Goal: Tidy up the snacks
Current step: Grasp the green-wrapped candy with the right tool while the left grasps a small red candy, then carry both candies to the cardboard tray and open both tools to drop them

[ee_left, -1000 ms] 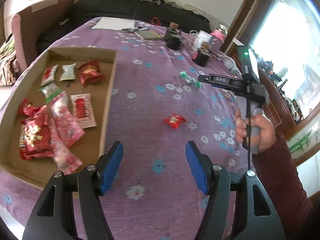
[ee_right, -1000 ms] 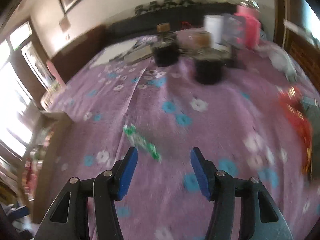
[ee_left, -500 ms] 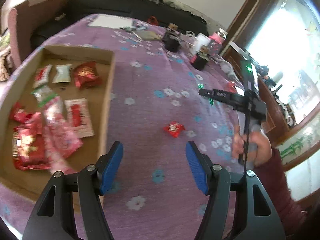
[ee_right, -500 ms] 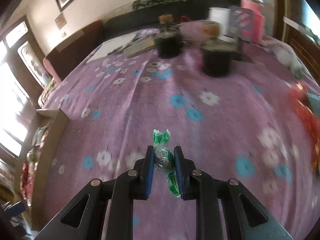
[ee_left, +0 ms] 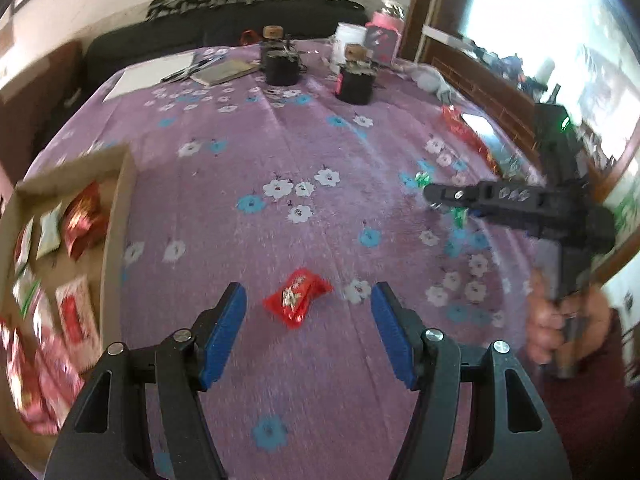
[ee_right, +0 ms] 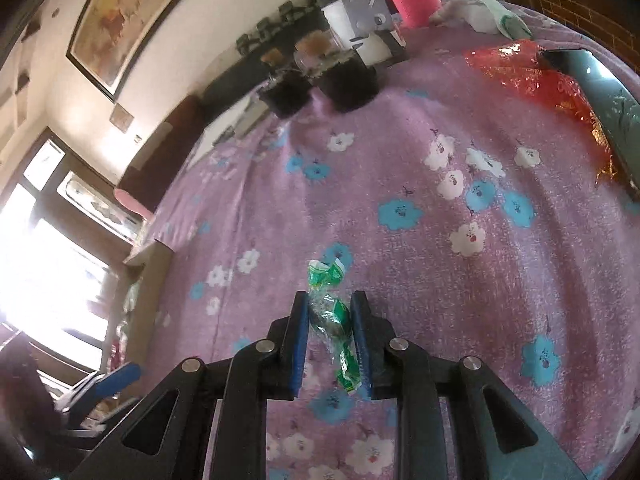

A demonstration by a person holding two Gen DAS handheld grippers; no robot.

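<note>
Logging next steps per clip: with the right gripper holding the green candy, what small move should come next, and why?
Probably carry it toward the cardboard box. The right gripper is shut on the green candy, and the box already holds the other snacks. The left gripper hangs open over the red candy.

The right gripper (ee_right: 330,320), open a second ago over the green candy (ee_right: 332,316), has clamped onto it. The left gripper (ee_left: 308,320) has swung over, so the red candy (ee_left: 297,297) now sits between its spread fingers
</note>
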